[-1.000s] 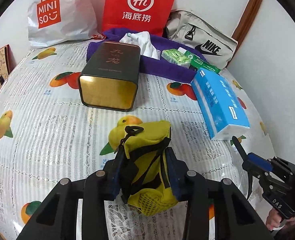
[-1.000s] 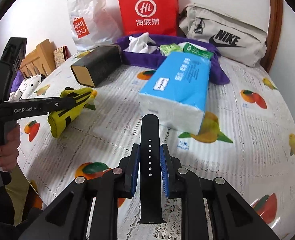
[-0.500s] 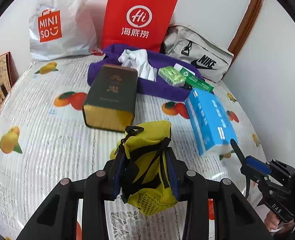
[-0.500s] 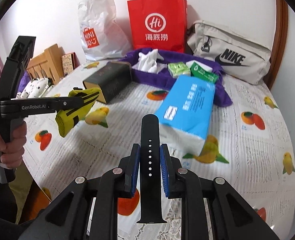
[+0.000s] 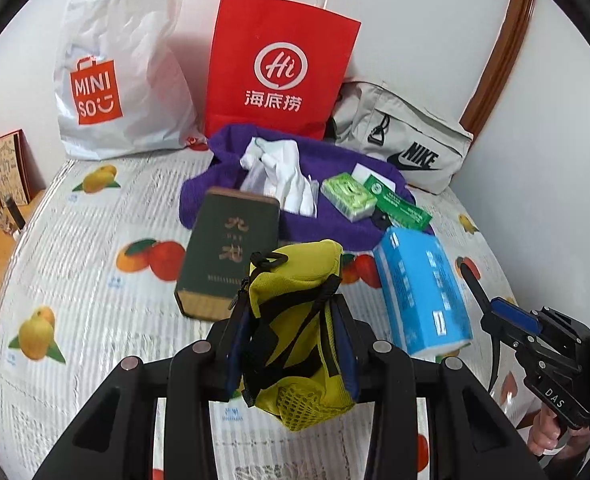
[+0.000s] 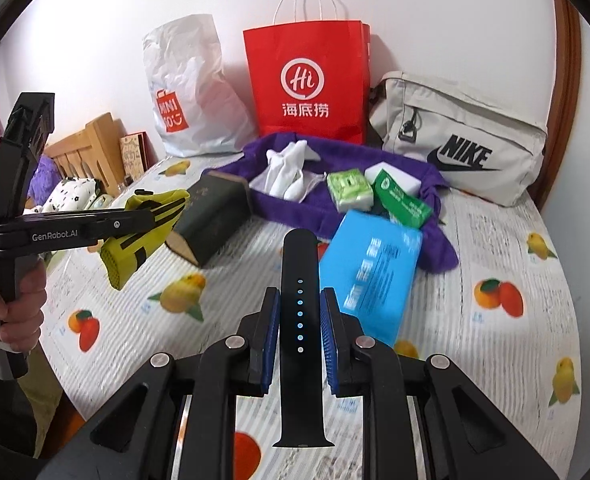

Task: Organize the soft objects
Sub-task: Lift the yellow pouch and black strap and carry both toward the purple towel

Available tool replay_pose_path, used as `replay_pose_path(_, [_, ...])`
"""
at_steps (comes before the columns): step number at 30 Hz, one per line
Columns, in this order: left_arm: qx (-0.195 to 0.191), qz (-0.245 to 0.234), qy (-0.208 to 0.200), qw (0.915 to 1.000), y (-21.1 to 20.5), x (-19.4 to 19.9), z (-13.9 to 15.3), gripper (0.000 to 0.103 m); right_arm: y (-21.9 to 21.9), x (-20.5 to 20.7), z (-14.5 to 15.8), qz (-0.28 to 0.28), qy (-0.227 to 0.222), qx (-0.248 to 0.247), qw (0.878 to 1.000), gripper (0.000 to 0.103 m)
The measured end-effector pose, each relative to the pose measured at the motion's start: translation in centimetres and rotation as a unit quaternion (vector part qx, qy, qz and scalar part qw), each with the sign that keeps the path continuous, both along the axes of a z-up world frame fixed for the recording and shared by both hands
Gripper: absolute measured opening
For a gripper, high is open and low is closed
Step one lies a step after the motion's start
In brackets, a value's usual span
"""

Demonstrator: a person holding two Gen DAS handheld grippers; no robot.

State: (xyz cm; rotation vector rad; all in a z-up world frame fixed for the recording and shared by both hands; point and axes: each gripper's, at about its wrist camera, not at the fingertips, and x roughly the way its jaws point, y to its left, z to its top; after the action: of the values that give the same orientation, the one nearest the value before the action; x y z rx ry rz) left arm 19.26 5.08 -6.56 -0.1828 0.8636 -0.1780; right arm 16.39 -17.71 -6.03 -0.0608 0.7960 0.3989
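left hand-held gripper (image 5: 291,344) clamps yellow pouch (image 5: 295,320) | right hand-held gripper (image 6: 299,316) pinches black strap (image 6: 299,320) | both above bed (image 6: 495,340)

bright even light, soft shadows, fisheye-bent dark corners

The yellow pouch (image 5: 295,320) is matt woven cloth with a rough mesh base. The black watch strap (image 6: 299,340) looks like smooth matt rubber. The red bag (image 5: 279,64) is paper, the white bag (image 5: 115,72) crinkled glossy plastic, the purple towel (image 6: 335,208) fuzzy cloth.
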Motion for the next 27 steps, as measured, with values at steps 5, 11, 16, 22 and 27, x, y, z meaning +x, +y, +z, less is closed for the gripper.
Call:
replay_pose_path(5, [0.002, 0.004, 0.0, 1.0, 0.3, 1.5, 0.5, 0.036, 0.0, 1.7, 0.4, -0.001, -0.004, 0.002, 1.0, 0.02])
replay_pose_path(11, [0.007, 0.009, -0.002, 0.9999, 1.0, 3.6, 1.1, 0.036, -0.2, 4.1, 0.8, -0.008, -0.008, 0.004, 1.0, 0.02])
replay_pose_path(16, [0.008, 0.016, 0.001, 0.9998, 1.9, 5.6, 1.0, 0.036, -0.5, 6.1, 1.0, -0.015, -0.011, -0.001, 1.0, 0.02])
replay_pose_path(22, [0.013, 0.019, 0.006, 0.9997, 2.4, 7.8, 0.7, 0.036, -1.0, 8.5, 1.0, -0.026, -0.015, -0.003, 1.0, 0.02])
replay_pose_path(27, [0.015, 0.021, 0.007, 0.9996, 2.6, 9.8, 0.6, 0.036, -1.2, 10.7, 0.8, -0.031, -0.014, -0.004, 0.999, 0.02])
